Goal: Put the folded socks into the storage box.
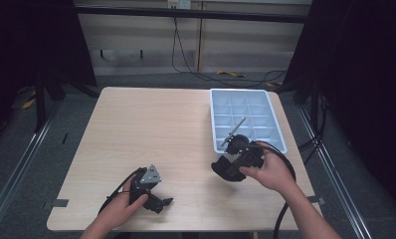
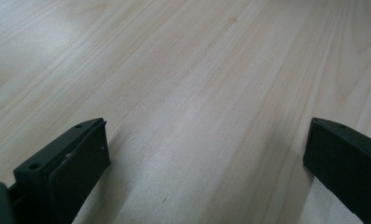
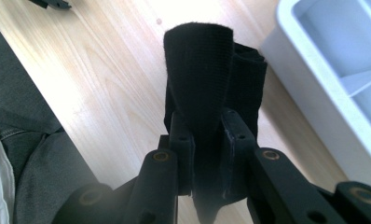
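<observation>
My right gripper [image 1: 230, 167] hovers near the table's front right, shut on a black folded cloth [image 1: 222, 169]. In the right gripper view the cloth [image 3: 200, 70] sticks up as a rolled bundle between the pads, with the right gripper [image 3: 207, 128] clamped on its lower part. At the front left, my left gripper [image 1: 161, 203] rests low on the wooden table [image 1: 151, 129]. The left gripper view has the left gripper [image 2: 207, 140] open wide over bare wood, nothing between its jaws.
A white compartment tray [image 1: 241, 91] stands at the back right of the table, just beyond the right gripper; its near wall [image 3: 314, 88] is close to the cloth. The table's front edge and a person's trouser leg [image 3: 30, 140] lie below the right gripper.
</observation>
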